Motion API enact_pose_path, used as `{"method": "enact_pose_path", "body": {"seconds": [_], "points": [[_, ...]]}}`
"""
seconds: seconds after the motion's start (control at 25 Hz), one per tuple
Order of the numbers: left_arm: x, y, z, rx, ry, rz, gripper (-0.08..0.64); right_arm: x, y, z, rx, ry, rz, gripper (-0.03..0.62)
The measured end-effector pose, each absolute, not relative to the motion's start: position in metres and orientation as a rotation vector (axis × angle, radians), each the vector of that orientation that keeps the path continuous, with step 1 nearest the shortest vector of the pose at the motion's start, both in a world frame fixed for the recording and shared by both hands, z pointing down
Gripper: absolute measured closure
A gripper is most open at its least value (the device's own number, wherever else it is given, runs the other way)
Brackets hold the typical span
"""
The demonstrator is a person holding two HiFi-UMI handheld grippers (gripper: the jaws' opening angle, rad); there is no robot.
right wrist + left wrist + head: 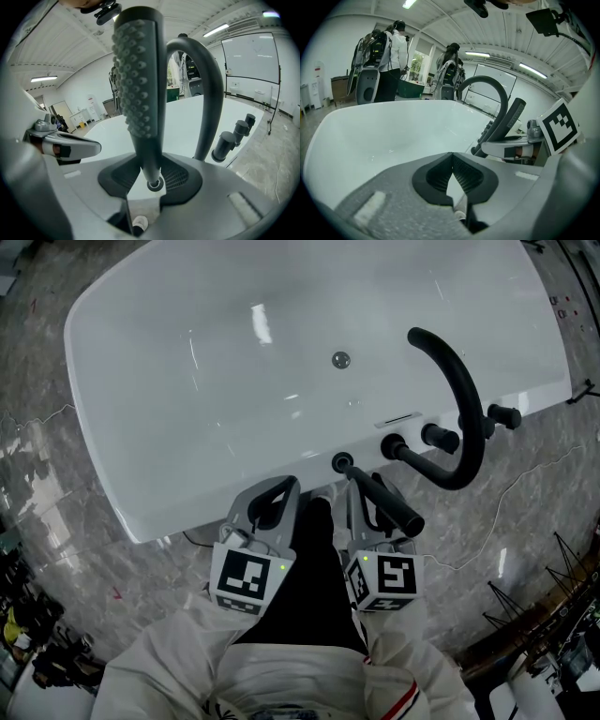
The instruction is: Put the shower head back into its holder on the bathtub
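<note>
A white bathtub [216, 399] fills the head view. On its near rim sit a black arched spout [464, 399], black knobs [439, 437] and the round black holder socket [343, 462]. My right gripper [368, 495] is shut on the black shower head [398, 509], just short of the socket. In the right gripper view the shower head [140, 89] stands upright between the jaws, nozzle studs facing left, with the spout [208, 89] and knobs [224, 146] behind. My left gripper [281, 493] is beside it at the rim, shut and empty [452, 164].
Grey marble floor [112, 559] surrounds the tub, with a thin cable [525, 484] lying to the right. A dark wire rack [553, 606] stands at the lower right. People wearing equipment [391, 56] stand beyond the far side of the tub.
</note>
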State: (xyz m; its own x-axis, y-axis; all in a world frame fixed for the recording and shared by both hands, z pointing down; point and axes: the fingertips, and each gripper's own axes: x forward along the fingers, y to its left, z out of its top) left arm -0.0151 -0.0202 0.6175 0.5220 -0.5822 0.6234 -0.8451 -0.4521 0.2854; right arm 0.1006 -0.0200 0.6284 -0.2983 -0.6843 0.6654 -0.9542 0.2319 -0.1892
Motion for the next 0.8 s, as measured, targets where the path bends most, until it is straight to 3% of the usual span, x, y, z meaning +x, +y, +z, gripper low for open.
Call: {"method": "enact_pose_path", "body": {"seconds": [0.8], "points": [[-0.011,-0.026,0.634,2.182,-1.142,0.608,0.557,0.099,-0.025,0.649,1.478,-2.041,0.809,0.454]]}}
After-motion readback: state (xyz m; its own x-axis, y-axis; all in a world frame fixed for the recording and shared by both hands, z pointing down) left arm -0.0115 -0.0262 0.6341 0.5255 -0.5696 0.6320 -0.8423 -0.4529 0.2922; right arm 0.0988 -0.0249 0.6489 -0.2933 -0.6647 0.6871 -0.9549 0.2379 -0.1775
